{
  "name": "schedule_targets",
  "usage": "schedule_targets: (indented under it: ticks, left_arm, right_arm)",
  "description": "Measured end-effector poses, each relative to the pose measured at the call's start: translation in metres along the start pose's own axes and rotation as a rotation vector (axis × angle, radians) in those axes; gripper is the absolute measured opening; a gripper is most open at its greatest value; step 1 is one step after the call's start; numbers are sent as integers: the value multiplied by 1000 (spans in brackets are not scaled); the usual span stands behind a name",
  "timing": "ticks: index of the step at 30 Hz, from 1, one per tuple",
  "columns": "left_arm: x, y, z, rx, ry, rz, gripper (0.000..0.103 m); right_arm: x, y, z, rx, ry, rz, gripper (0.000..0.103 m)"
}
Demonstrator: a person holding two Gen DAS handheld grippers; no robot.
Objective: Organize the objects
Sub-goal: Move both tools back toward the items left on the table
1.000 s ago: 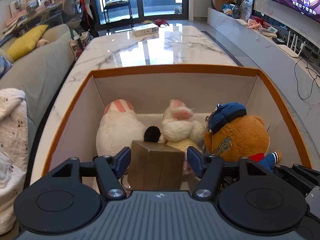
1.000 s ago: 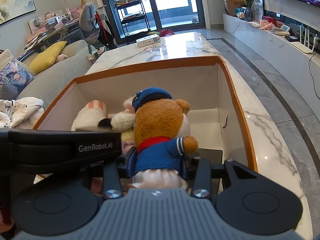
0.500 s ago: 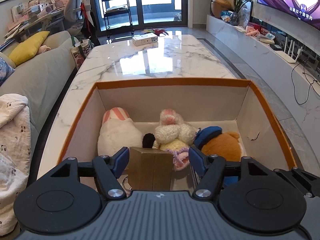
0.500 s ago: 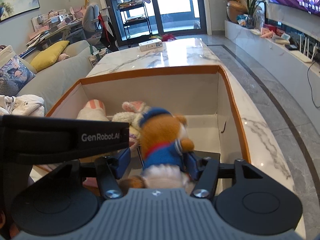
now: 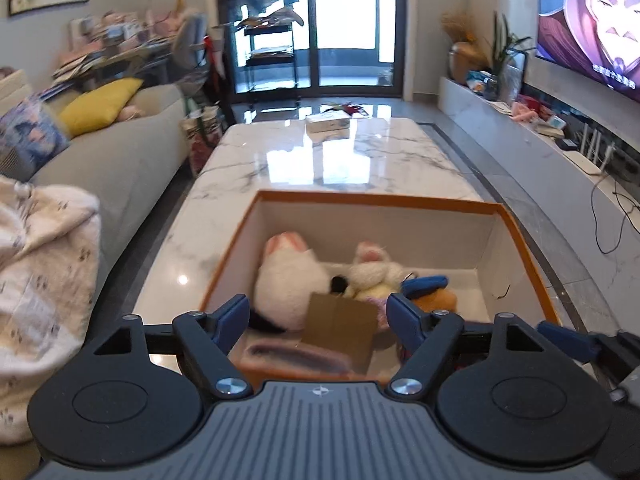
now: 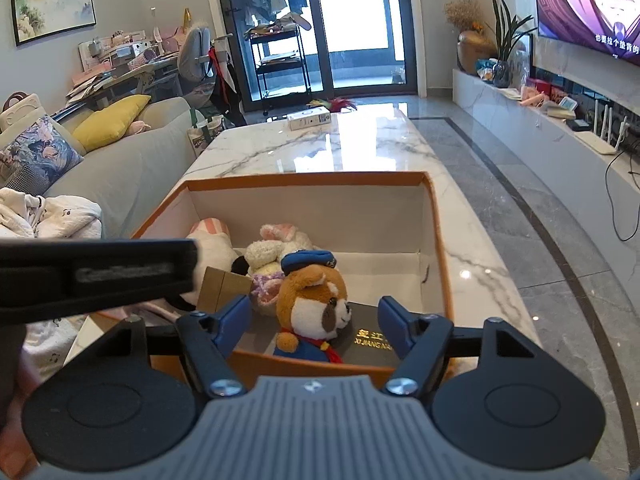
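Right wrist view shows my right gripper (image 6: 314, 322), jaws just opened wide, off the capped bear (image 6: 314, 308) now sitting inside the orange box (image 6: 308, 178), while my left gripper (image 5: 318, 318) has likewise spread clear of the brown carton (image 5: 340, 330), so both items look delivered.

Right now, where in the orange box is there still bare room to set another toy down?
The bare patch is the far right corner of the orange box, between the bear in the blue cap and the right wall, beyond the black book. The left and middle are crowded: white plush, bunny and brown carton.
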State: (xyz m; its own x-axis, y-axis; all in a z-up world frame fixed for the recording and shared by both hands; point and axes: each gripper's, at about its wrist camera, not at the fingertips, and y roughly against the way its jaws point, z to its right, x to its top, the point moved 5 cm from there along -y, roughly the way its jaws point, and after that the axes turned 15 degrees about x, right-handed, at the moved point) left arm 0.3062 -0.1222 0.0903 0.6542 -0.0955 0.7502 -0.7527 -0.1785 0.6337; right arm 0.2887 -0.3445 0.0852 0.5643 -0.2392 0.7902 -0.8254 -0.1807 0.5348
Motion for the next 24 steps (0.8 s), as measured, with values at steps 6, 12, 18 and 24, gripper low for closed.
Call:
schedule_targets:
  ticks: [6, 12, 18, 24]
  left_arm:
    - [-19, 26, -29, 53, 8, 27, 89]
    - [-56, 47, -51, 20, 65, -32, 89]
    - [-86, 56, -54, 32, 33, -55, 89]
    - [-112, 49, -49, 45, -30, -96, 89]
  right_arm:
    - [-11, 36, -5, -1, 24, 23, 79]
    - [-30, 69, -3, -31, 87, 20, 80]
    - [-53, 95, -4, -76, 182, 11, 87]
    - [-75, 105, 3, -90, 201, -19, 92]
